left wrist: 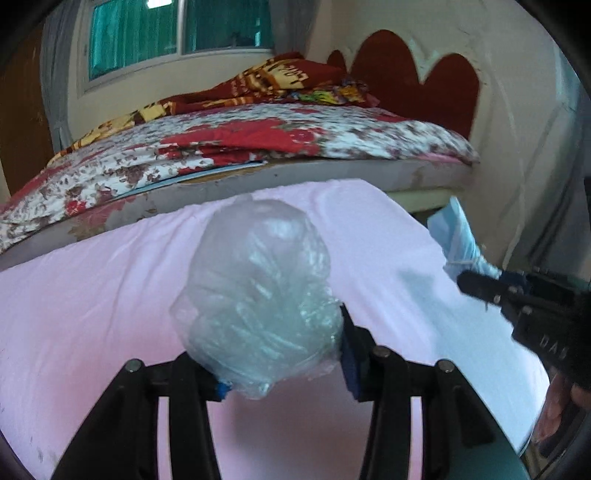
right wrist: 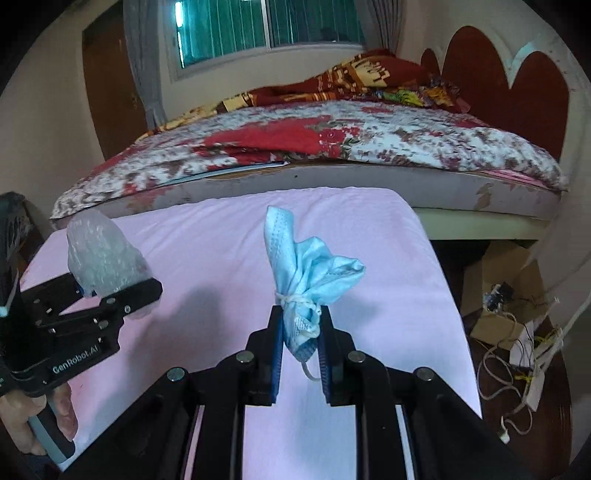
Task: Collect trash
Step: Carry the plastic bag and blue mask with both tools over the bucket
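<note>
My left gripper [left wrist: 282, 352] is shut on a crumpled clear plastic bag [left wrist: 258, 291] and holds it above the pink cloth [left wrist: 92, 295]. It also shows at the left of the right wrist view [right wrist: 110, 286] with the plastic bag [right wrist: 103, 254]. My right gripper [right wrist: 301, 332] is shut on a bunched, tied light blue face mask [right wrist: 299, 262], held upright above the pink cloth [right wrist: 207, 243]. In the left wrist view the right gripper [left wrist: 476, 284] is at the right edge with the mask [left wrist: 458, 236] sticking out past it.
A bed with a red floral cover [right wrist: 295, 147] and red heart headboard [right wrist: 517, 85] stands right behind the pink surface. Cardboard boxes and tangled cables [right wrist: 517, 325] lie on the floor to the right. A window [right wrist: 266, 26] is at the back.
</note>
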{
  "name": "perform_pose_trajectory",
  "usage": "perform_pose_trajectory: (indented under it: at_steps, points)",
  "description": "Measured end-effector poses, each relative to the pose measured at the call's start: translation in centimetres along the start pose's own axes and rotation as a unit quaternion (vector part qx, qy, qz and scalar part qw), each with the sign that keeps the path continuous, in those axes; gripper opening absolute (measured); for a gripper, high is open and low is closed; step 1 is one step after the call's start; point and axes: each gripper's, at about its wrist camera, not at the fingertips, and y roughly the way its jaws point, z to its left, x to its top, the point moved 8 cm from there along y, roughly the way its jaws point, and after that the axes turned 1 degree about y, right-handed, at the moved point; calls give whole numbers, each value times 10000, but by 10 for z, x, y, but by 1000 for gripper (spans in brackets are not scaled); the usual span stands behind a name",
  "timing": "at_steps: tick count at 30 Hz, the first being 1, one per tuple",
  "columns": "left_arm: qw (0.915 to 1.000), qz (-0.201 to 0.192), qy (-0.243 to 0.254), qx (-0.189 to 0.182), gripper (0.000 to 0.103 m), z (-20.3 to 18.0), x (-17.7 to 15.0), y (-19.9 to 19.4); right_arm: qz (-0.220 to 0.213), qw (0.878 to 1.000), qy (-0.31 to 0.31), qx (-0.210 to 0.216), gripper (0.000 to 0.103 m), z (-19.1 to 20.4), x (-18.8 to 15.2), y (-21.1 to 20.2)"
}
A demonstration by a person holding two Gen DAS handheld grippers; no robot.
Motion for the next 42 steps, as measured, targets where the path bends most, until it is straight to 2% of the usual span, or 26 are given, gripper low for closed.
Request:
perform_pose_trajectory:
  at_steps: [9, 20, 33, 42]
  points:
    - [9994, -108, 263, -191, 47, -58, -44, -65, -214, 9995, 158, -151, 18, -17, -74, -121]
    - [9963, -255, 599, -559, 47, -127, -65, -106, -395, 9977, 239, -490, 18, -59, -137, -217]
    - [9917, -266, 842, -935, 47, -191, -86, -120, -497, 9939, 566, -805, 18, -114, -192, -271]
    - [9835, -328, 1194, -1319, 47, -252, -99, -125, -605, 9884, 875, -1084, 18, -160, -229, -306]
